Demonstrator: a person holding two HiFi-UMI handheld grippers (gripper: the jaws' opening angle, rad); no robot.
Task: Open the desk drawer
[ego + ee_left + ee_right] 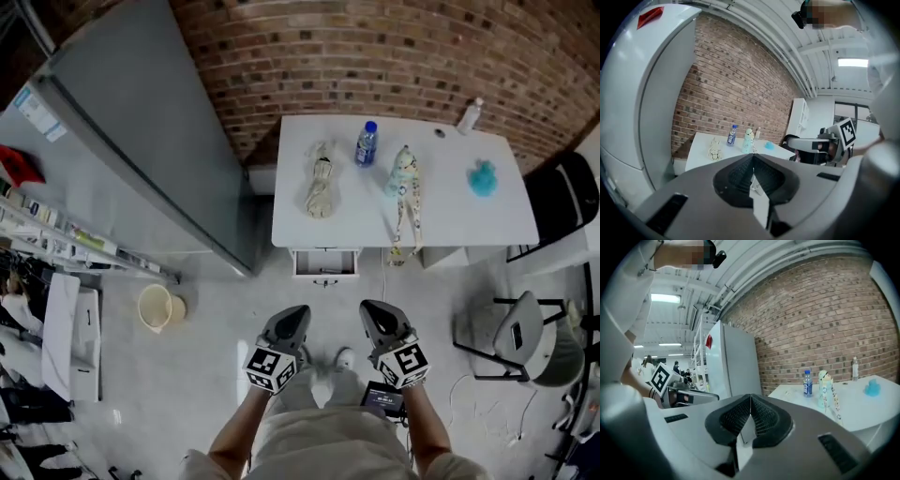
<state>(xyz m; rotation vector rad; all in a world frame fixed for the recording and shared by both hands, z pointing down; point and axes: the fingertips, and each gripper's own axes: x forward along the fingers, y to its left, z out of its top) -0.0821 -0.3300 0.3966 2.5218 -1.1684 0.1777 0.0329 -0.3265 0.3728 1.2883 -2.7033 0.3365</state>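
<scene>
- Holds the left gripper (294,317) and the right gripper (373,315) side by side at six o'clock of the head view, forearms bare, both pointing toward twelve and nearly level.
- Shows each pair of dark, ribbed rubber pads pressed fully together, with nothing between them.
- Places the desk drawer (325,262) straight ahead at twelve o'clock, a white boxy front under the near edge of the smooth white desk (450,220), well apart from both grippers.
- Sets on the desk a crumpled beige cloth (321,180), a clear blue-labelled bottle (367,143), a pale-green patterned soft toy (404,197) and a fluffy turquoise ball (483,178).
- Ends at rough red brick wall (375,56) beyond, with a smooth grey fridge (141,122) at ten and a round cream bucket (157,307) at eight.
</scene>
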